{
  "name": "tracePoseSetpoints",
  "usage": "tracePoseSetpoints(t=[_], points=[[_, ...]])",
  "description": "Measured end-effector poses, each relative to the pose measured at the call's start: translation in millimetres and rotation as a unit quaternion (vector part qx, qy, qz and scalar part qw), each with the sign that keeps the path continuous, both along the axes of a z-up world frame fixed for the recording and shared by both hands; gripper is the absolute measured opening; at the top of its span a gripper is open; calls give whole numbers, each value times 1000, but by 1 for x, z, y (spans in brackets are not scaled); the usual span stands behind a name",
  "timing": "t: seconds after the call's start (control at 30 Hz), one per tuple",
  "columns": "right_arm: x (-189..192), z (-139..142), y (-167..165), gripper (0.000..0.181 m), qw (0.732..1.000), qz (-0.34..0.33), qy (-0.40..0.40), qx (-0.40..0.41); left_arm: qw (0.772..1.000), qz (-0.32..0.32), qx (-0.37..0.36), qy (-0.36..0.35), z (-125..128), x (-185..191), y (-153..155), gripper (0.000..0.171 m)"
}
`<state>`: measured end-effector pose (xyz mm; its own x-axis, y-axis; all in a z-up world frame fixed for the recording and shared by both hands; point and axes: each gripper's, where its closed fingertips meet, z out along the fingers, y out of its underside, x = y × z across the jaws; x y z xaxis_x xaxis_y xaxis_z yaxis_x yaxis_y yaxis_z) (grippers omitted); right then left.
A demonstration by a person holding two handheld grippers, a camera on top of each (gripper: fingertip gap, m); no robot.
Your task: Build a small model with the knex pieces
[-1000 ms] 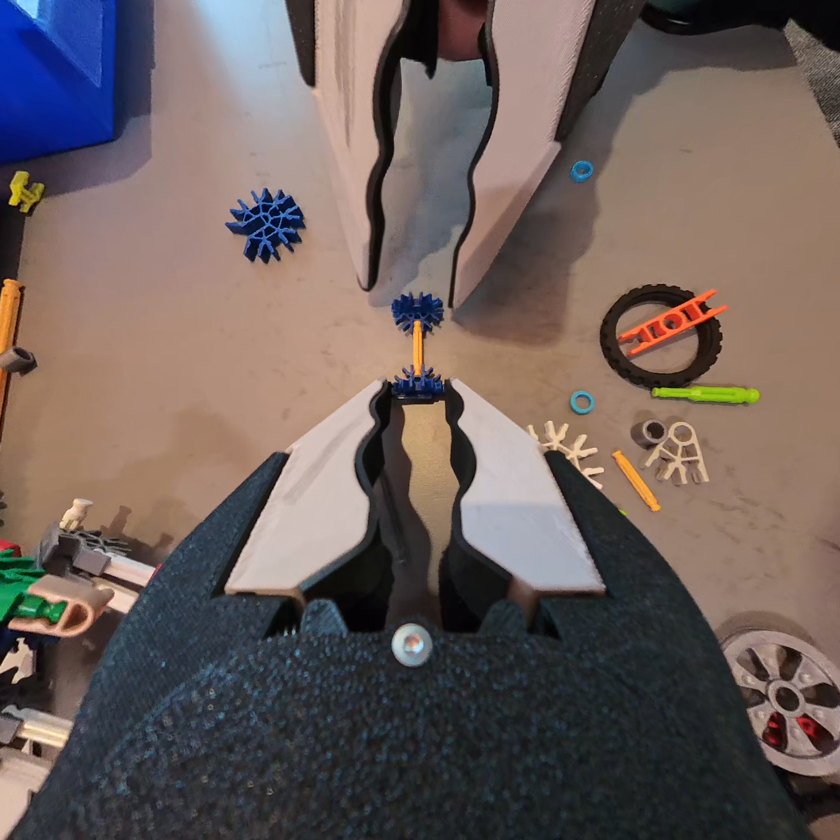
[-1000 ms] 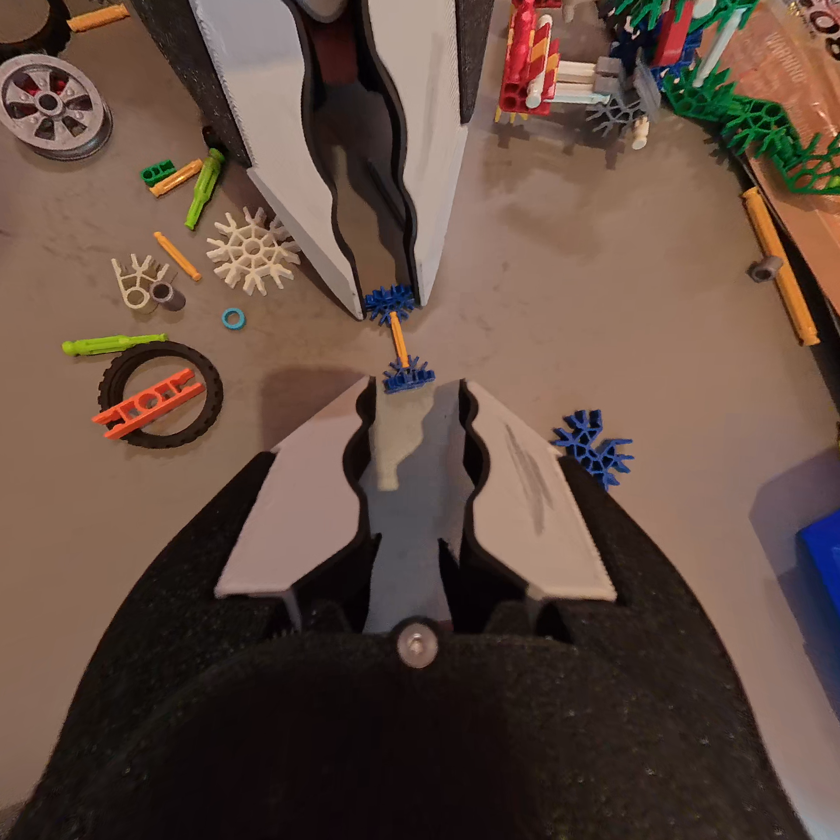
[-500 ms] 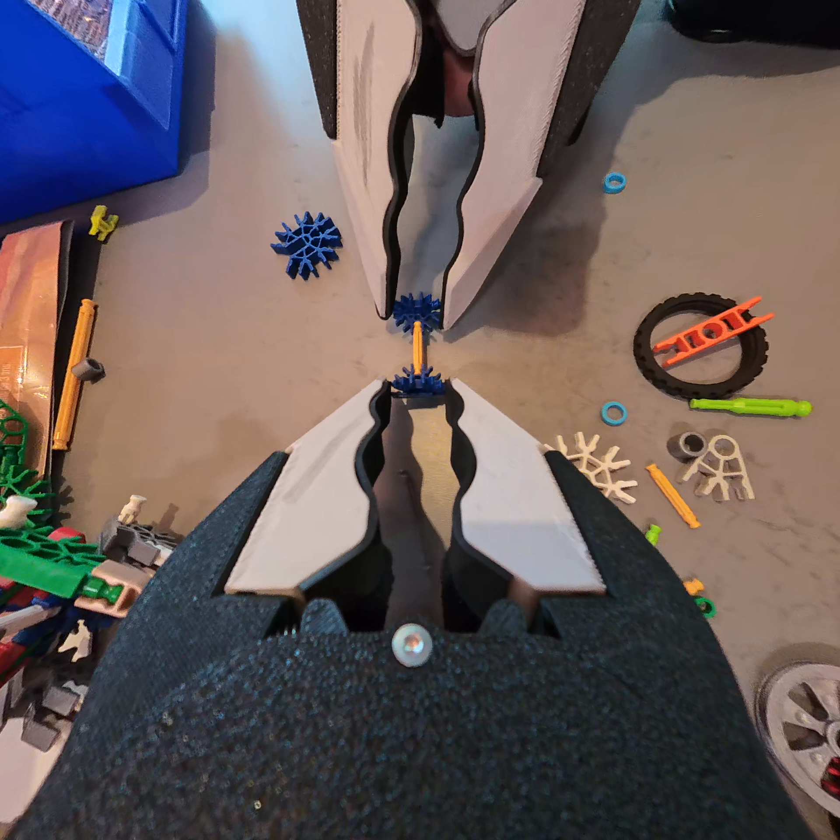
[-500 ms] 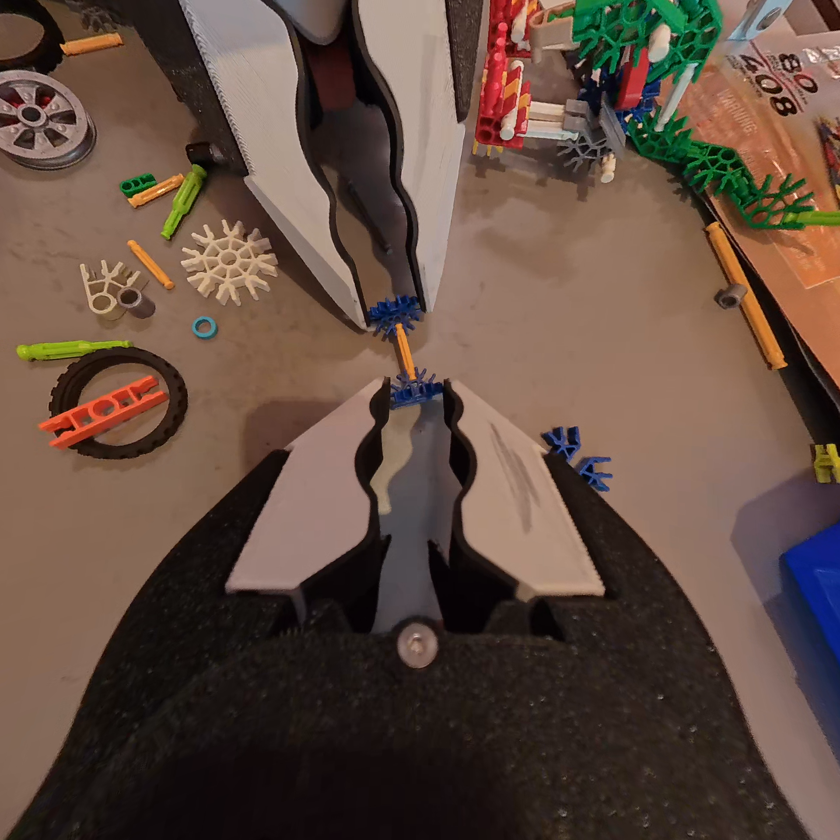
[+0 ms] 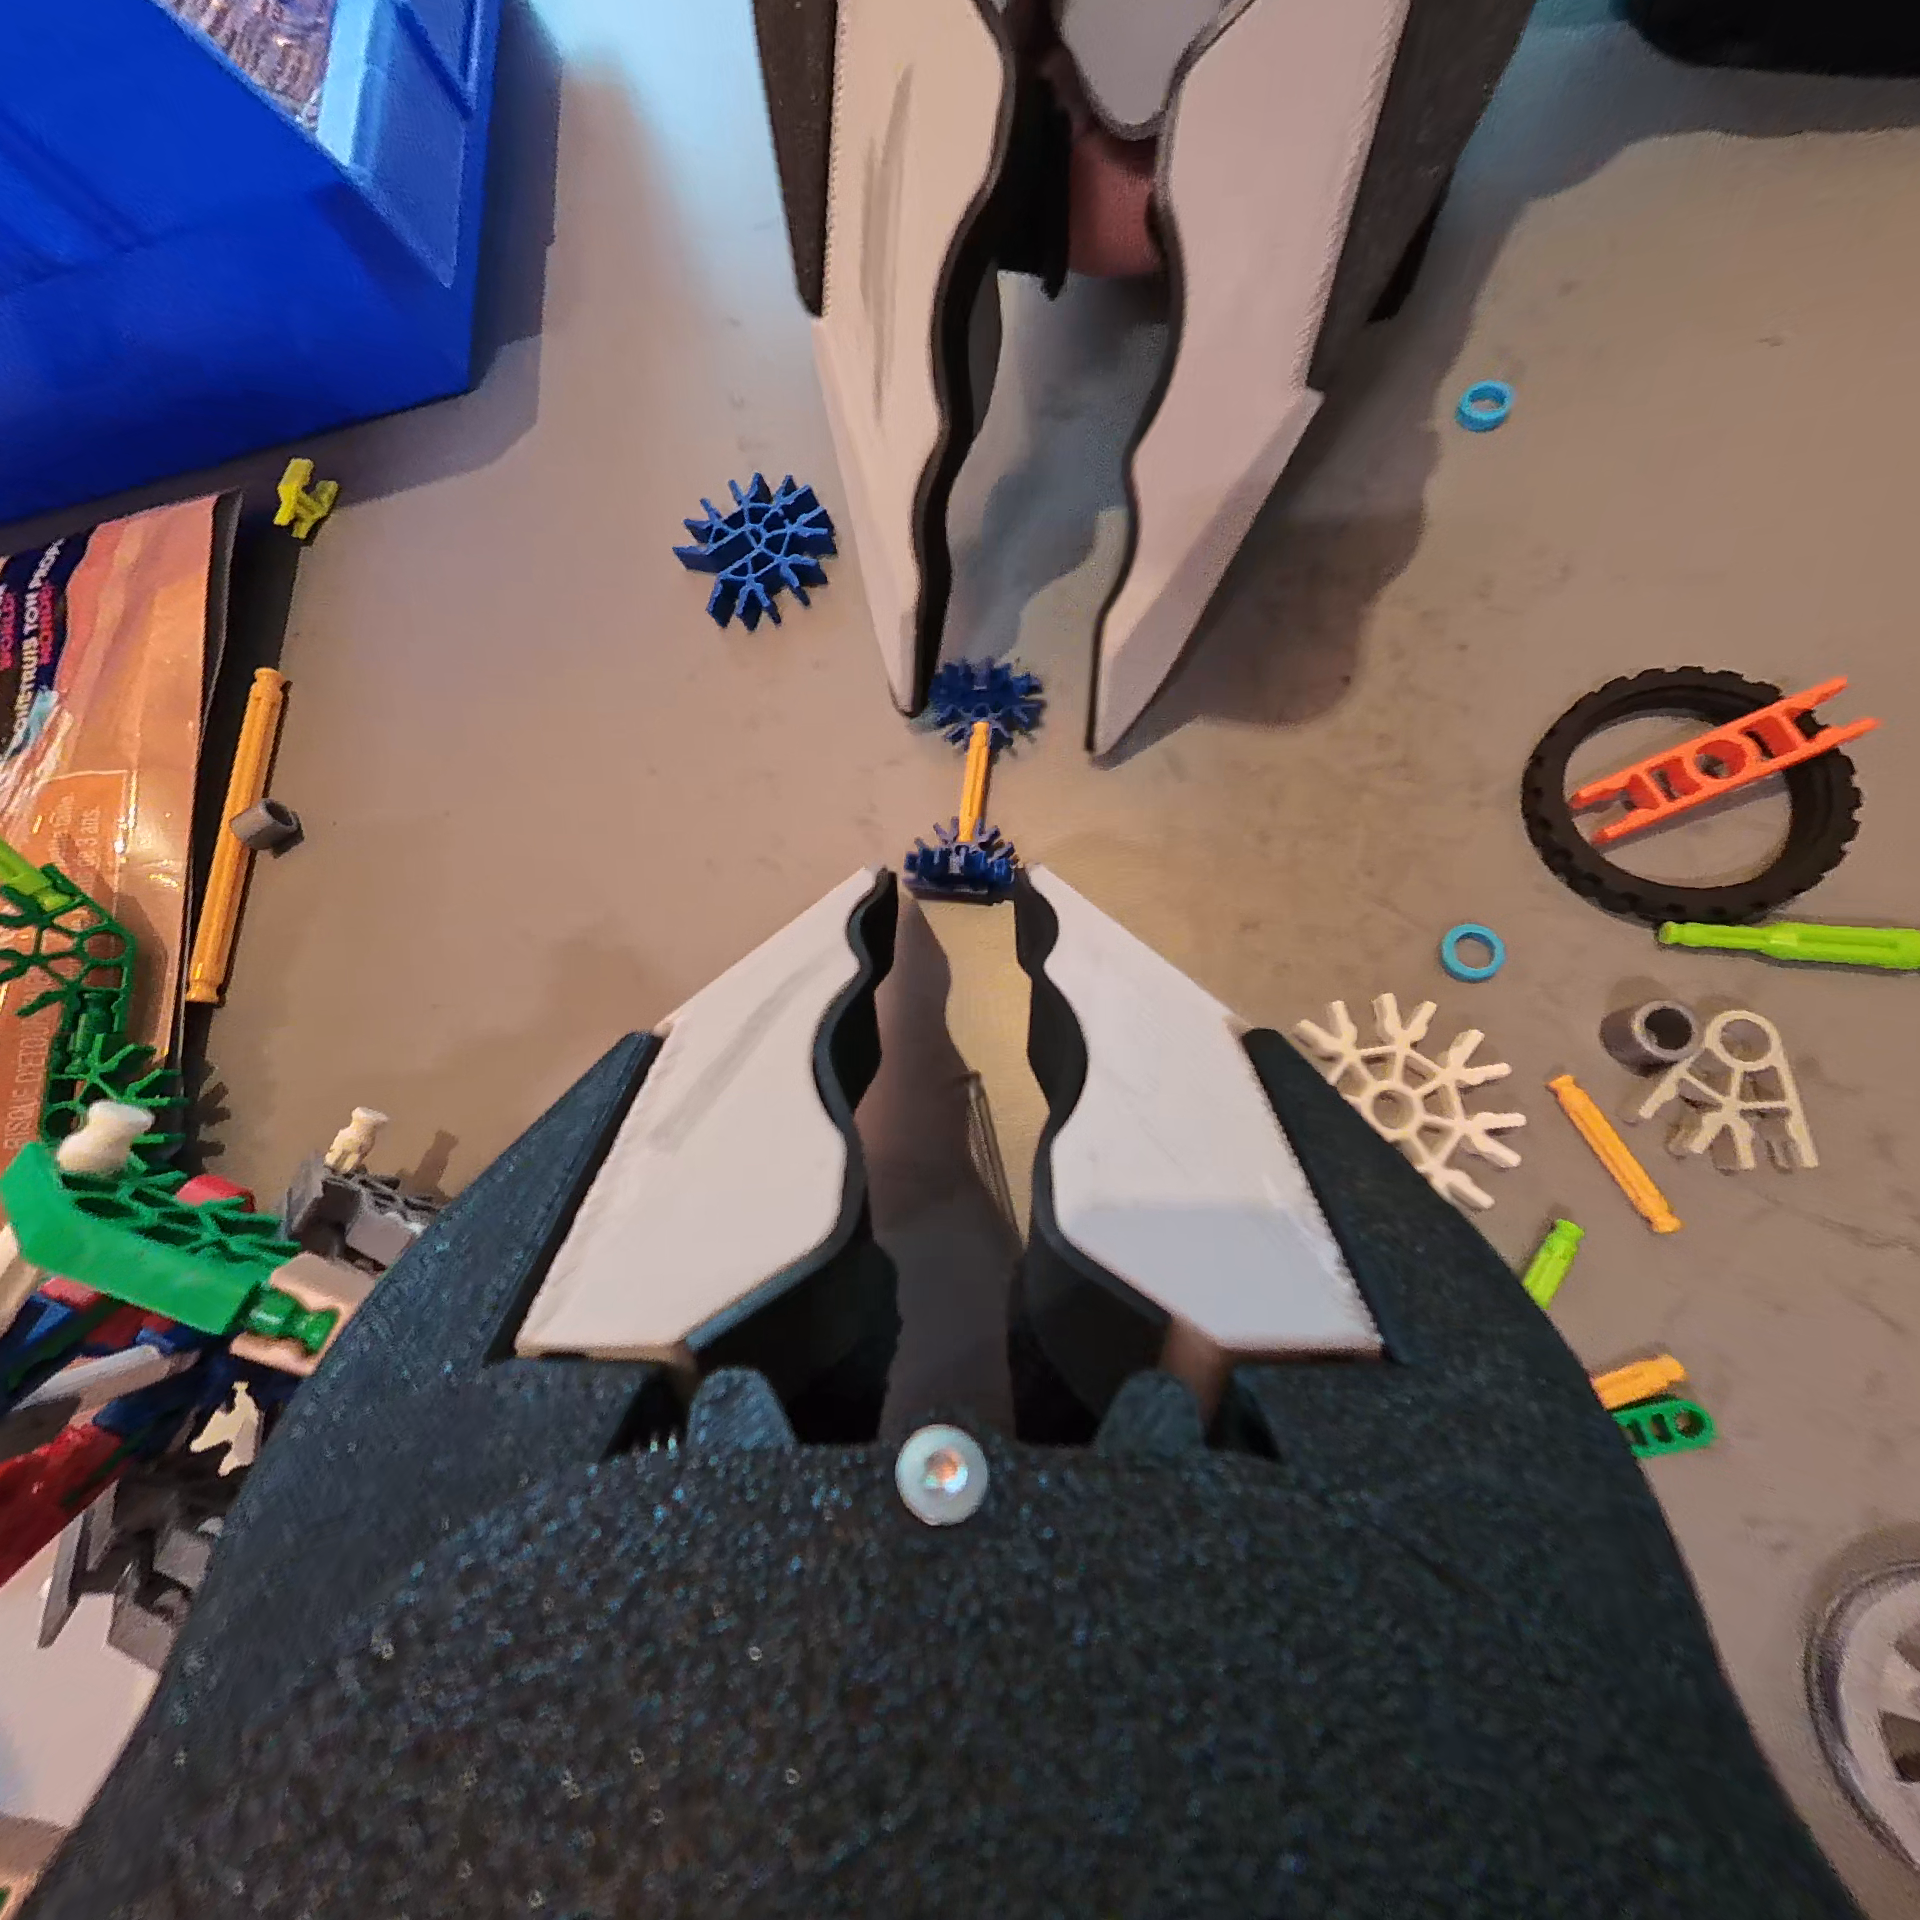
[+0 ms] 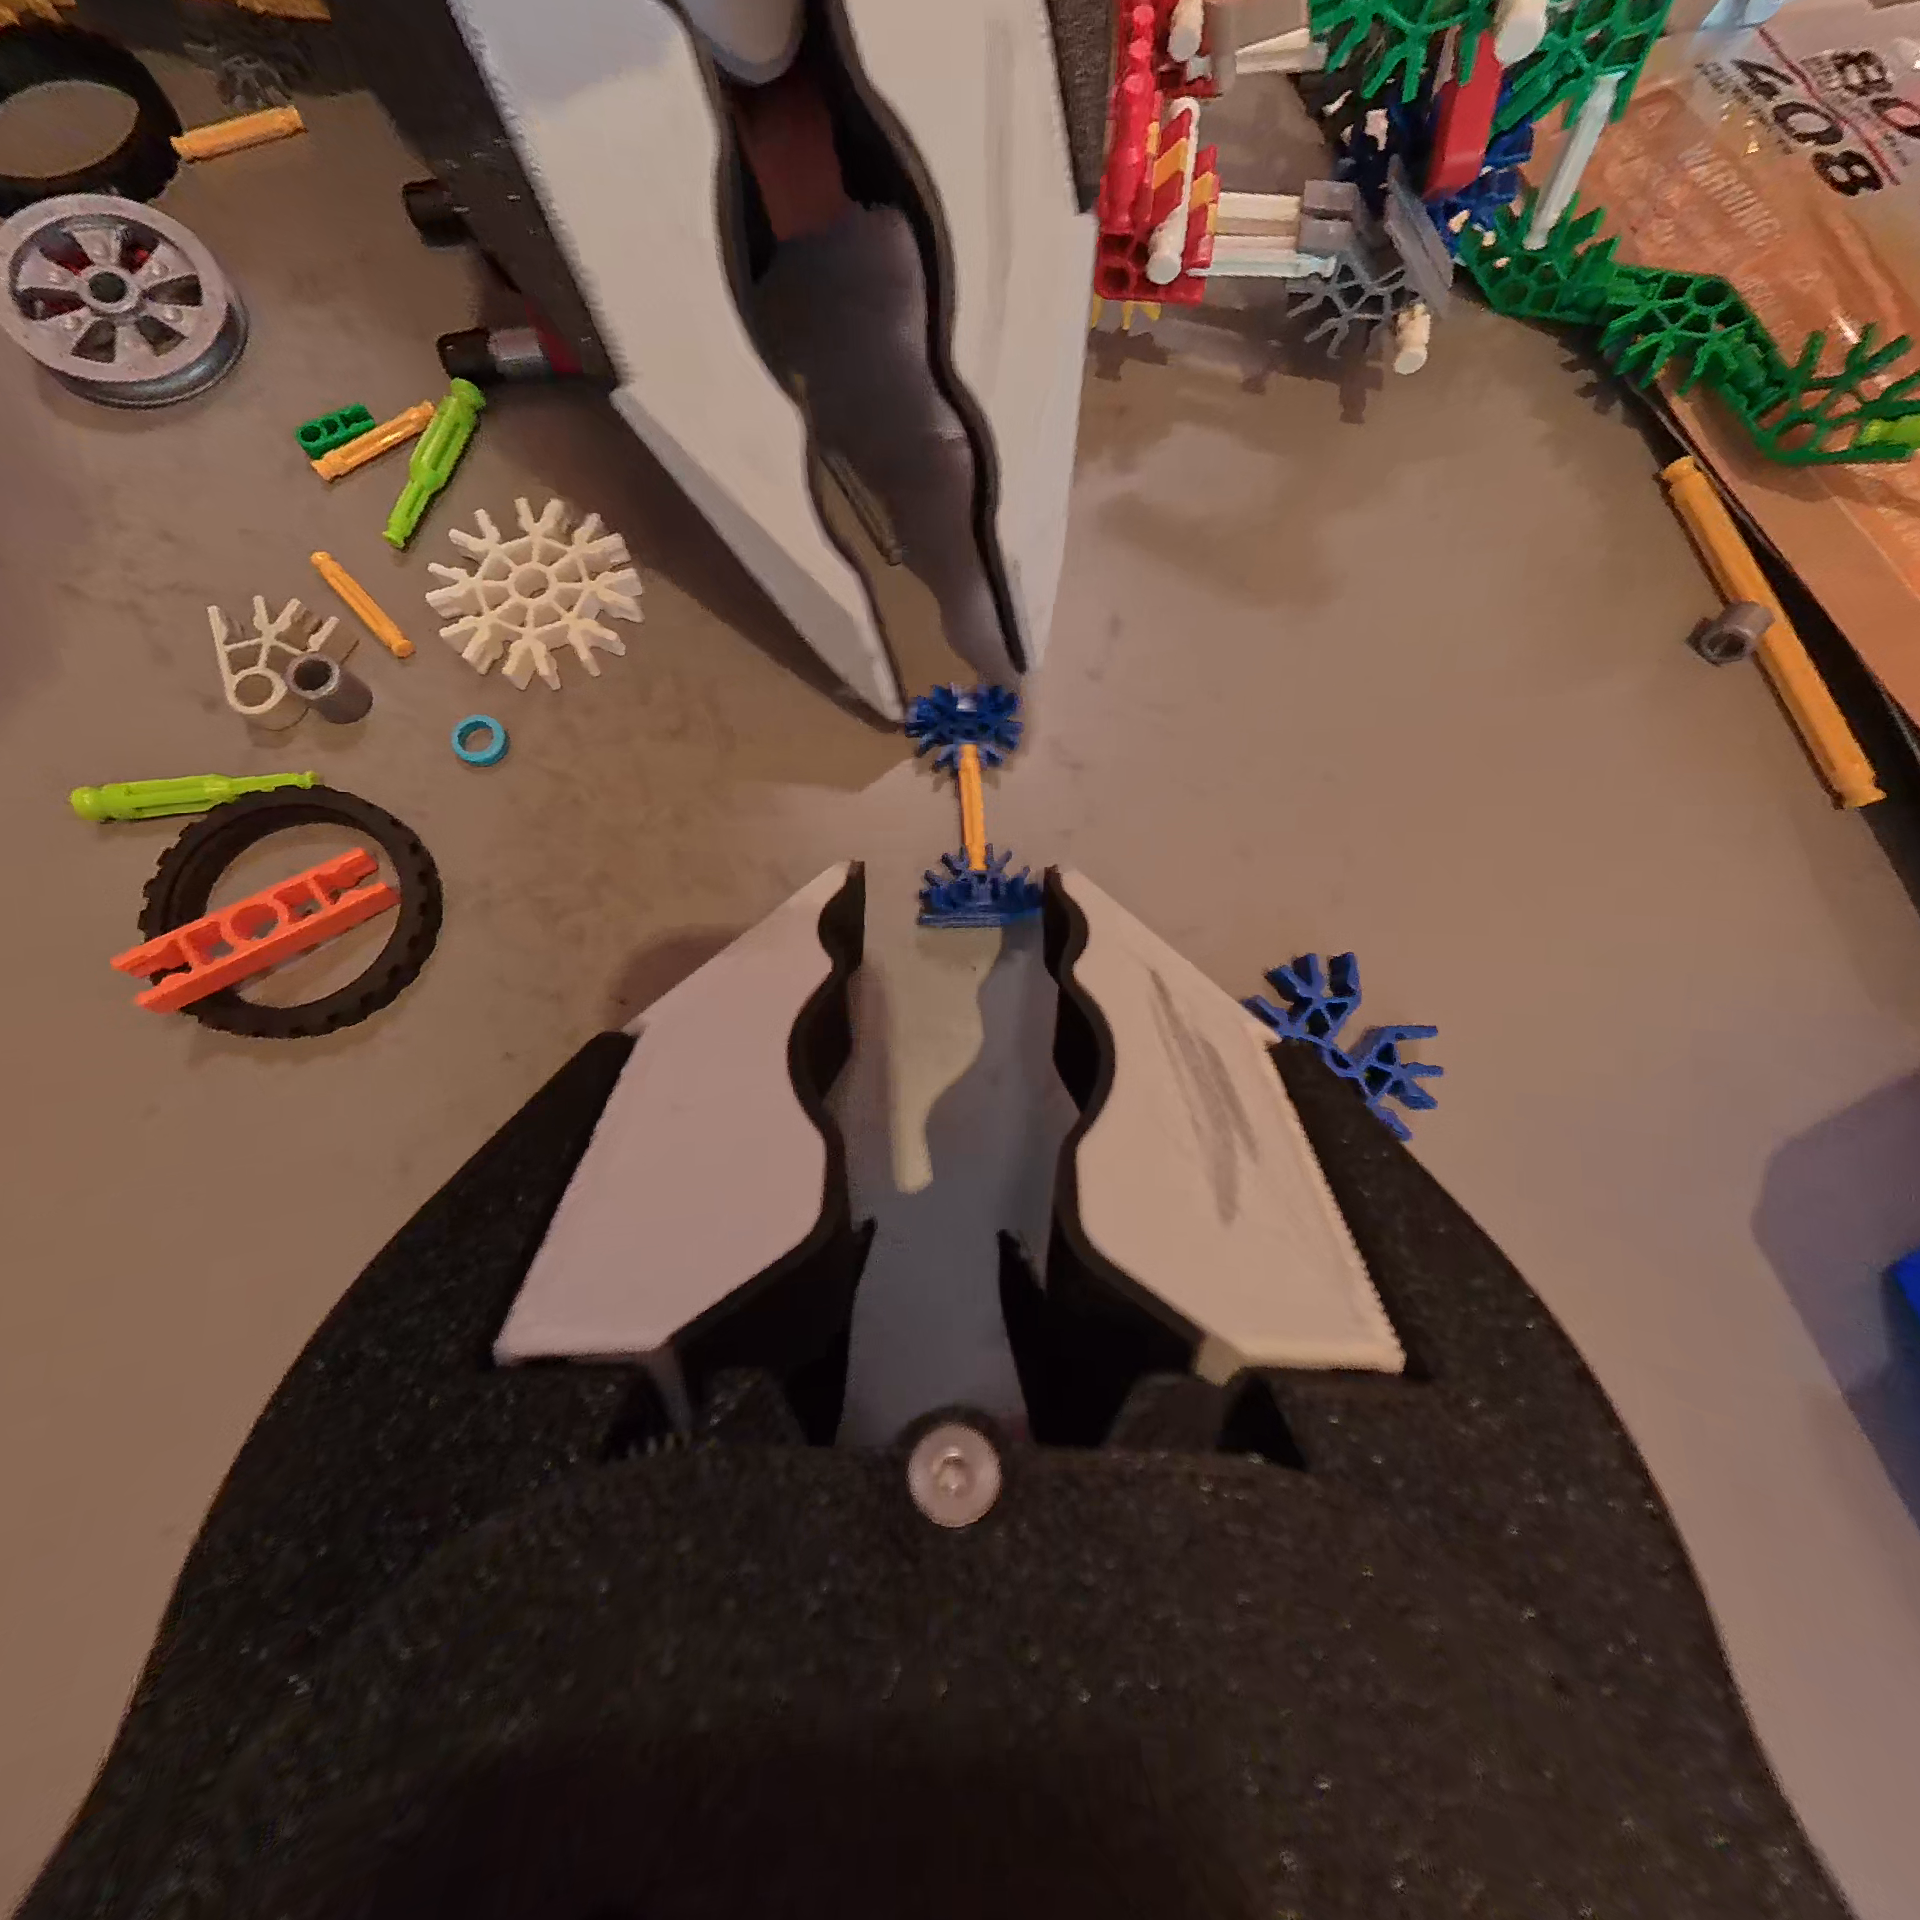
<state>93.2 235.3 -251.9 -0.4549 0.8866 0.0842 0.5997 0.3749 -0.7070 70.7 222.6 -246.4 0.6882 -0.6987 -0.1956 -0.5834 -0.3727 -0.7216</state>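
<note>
Beyond the tool [image 6: 953,883], half-hidden blue connector [image 6: 1351,1039].

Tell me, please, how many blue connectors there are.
3 connectors: one in the left gripper, one on the rod's far end at the right gripper, one loose nearby. Others may be hidden.

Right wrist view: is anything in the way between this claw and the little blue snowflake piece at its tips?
Nothing visible. The near blue connector already sits between the open right claw's fingertips, with a gap on one side. A yellow rod joins it to the far blue connector, pinched by the left claw.
</note>
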Motion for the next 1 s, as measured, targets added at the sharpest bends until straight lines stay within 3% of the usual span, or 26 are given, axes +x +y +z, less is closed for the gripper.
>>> tracePoseSetpoints(t=[0.37, 0.47, 0.6, 0.87, 1.0], points=[[8, 2, -3, 33, 1000, 12, -5, -14, 1000, 20, 2, 1, 0, -10, 4, 18], [8, 1, -15, 22, 999, 34, -8, -17, 1000, 18, 3, 11, -2, -8, 5, 15], [9, 3, -31, 22, 998, 67, -6, -20, 999, 37, 11, 27, -3, -13, 11, 14], [-2, 17, 3, 28, 999, -9, 39, -10, 999, 29, 6, 12, -1, -13, 7, 14], [-6, 10, 0, 29, 999, -6, 33, 8, 1000, 22, 9, 16, -2, -9, 7, 14]])
